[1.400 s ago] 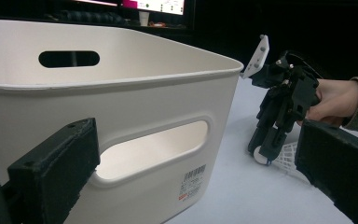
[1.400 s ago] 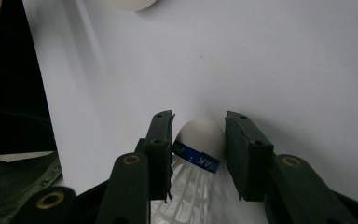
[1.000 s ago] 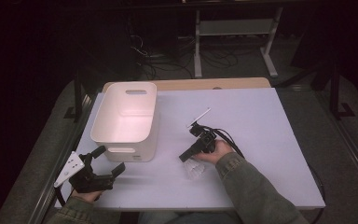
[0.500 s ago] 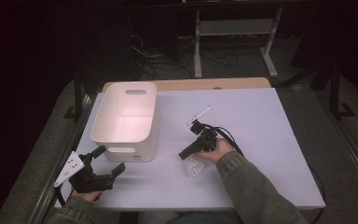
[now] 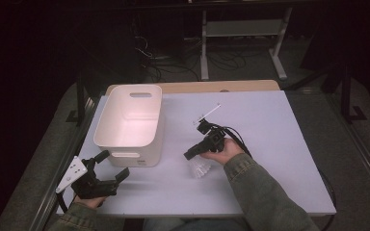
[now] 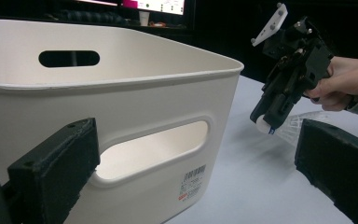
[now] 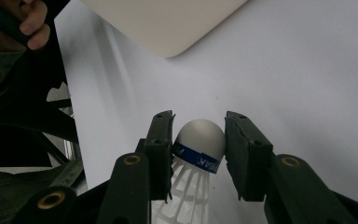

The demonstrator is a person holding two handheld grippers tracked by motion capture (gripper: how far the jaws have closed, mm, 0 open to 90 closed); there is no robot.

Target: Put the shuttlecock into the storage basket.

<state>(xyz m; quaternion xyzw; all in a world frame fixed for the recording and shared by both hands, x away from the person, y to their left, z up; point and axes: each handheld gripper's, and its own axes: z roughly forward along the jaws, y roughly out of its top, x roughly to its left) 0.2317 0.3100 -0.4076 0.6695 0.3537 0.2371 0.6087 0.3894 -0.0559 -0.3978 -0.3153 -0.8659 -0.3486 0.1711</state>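
A white shuttlecock (image 7: 200, 137) with a blue band has its round cork head pinched between the pads of my right gripper (image 7: 199, 122), which is shut on it. In the high view that right gripper (image 5: 189, 155) sits mid-table, and the shuttlecock (image 5: 201, 168) has its skirt low over the tabletop under the hand. The left gripper view shows the right gripper (image 6: 265, 123) and the shuttlecock's skirt (image 6: 300, 130) just right of the white basket (image 6: 121, 112). My left gripper (image 5: 112, 166) stands open at the basket's (image 5: 135, 156) near end, jaws wide apart with nothing between them.
The basket has handle slots and an empty inside. The pale tabletop (image 5: 270, 125) stretches bare to the right. A wooden strip (image 5: 221, 86) runs along the far edge. Behind the table are cables and a metal stand (image 5: 241, 29) in the dark.
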